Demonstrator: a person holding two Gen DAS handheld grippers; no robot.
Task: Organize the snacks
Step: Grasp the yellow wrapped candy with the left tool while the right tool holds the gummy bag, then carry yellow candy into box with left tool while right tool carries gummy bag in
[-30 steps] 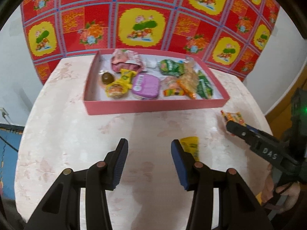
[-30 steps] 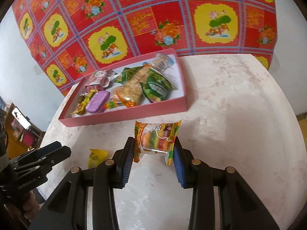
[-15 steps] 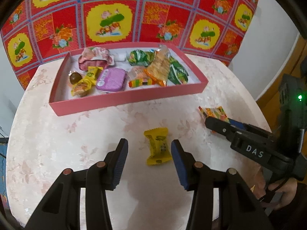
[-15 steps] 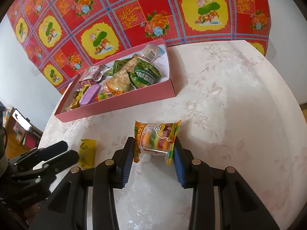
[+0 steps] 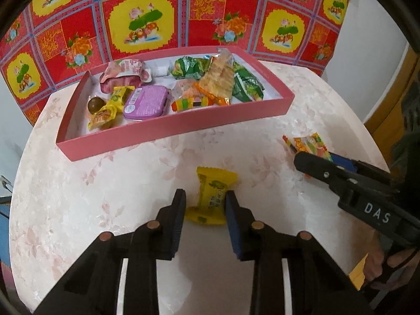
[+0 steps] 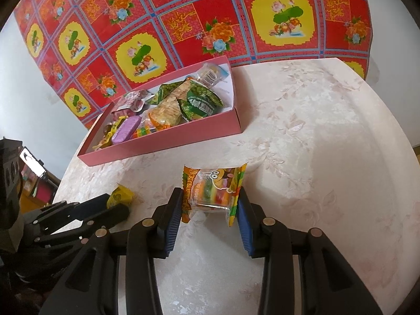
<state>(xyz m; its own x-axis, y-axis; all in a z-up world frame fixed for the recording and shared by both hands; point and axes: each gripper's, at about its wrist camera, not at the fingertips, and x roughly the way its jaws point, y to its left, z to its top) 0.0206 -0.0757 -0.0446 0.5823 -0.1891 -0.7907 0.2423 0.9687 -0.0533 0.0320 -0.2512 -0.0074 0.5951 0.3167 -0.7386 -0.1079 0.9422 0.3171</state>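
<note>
Left claw [image 5: 205, 200]: jaws closing around the yellow candy packet [image 5: 214, 194], which lies flat on the counter [image 5: 131, 197]; the right pad touches it, a gap shows at the left pad.
Right claw [image 6: 210, 204]: clamped on the burger gummy packet [image 6: 214, 190], held upright between both pads.
Pink tray [image 5: 173, 128]: further back on the counter, holding snacks, well apart from both packets.

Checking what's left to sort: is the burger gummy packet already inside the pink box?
No, the burger gummy packet sits outside the pink box, between the right gripper jaws.
</note>
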